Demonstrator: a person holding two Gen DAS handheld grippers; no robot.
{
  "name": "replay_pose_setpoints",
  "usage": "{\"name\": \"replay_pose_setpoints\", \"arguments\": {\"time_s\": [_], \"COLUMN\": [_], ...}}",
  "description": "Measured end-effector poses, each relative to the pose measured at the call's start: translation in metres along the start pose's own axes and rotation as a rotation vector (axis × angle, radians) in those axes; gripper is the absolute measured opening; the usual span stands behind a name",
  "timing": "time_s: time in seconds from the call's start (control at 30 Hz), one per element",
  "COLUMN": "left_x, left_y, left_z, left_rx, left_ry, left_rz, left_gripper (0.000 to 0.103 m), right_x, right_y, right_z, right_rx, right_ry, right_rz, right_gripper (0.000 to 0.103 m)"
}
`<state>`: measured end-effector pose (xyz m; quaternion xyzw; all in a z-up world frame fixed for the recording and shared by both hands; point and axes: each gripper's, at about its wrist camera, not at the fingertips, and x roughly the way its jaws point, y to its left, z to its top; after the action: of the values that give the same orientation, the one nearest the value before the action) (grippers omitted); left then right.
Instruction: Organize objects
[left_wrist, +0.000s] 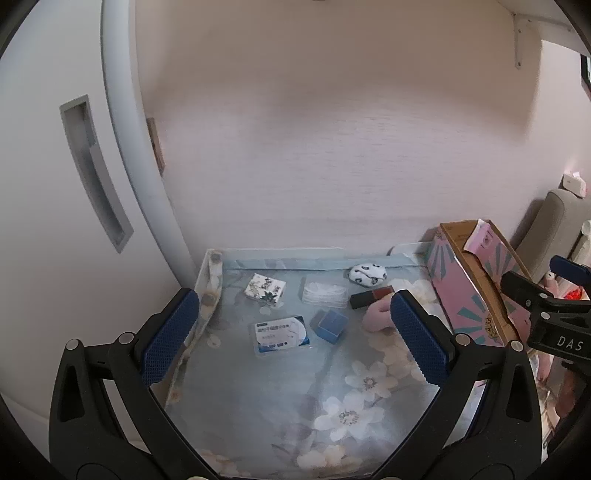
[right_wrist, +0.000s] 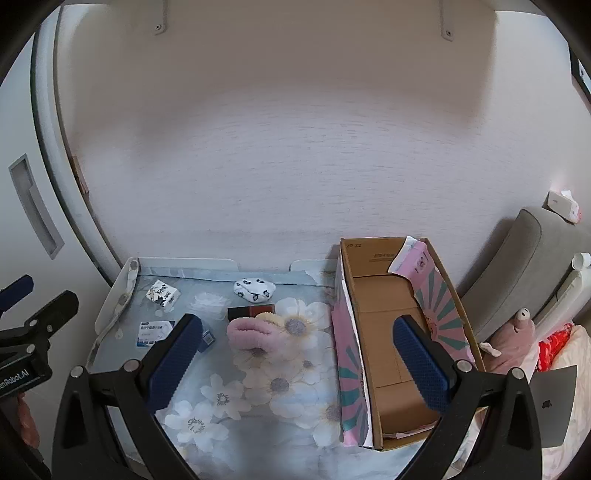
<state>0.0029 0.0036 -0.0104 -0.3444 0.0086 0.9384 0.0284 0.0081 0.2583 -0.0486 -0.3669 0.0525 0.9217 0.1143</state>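
Observation:
On the floral table (left_wrist: 280, 391) lie a patterned small box (left_wrist: 265, 289), a clear plastic packet (left_wrist: 324, 291), a white-and-black pouch (left_wrist: 367, 275), a dark red-brown box (left_wrist: 371, 296), a blue cube box (left_wrist: 330, 325), a blue-white card packet (left_wrist: 281, 335) and a pink fluffy headband (right_wrist: 251, 333). An open pink cardboard box (right_wrist: 399, 332) stands at the right, empty inside. My left gripper (left_wrist: 295, 332) is open and empty above the table's near side. My right gripper (right_wrist: 295, 362) is open and empty, its right finger over the box.
A white cabinet with a recessed handle (left_wrist: 92, 173) stands at the left. A wall runs behind the table. A grey chair (right_wrist: 524, 258), a pink plush toy (right_wrist: 513, 332) and a laptop (right_wrist: 554, 402) are at the right.

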Motion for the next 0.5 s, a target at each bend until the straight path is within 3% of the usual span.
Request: {"name": "replay_pose_setpoints", "arguments": {"time_s": [0.5], "left_x": [0.0014], "left_y": [0.0024], "left_z": [-0.0038], "left_rx": [0.01], "left_ry": [0.004], "left_rz": [0.005], "left_gripper": [0.103], "right_x": [-0.0012], "right_y": [0.004], "right_z": [-0.0013], "right_rx": [0.006], "right_ry": [0.008], "right_rz": [0.002], "right_gripper": [0.103]}}
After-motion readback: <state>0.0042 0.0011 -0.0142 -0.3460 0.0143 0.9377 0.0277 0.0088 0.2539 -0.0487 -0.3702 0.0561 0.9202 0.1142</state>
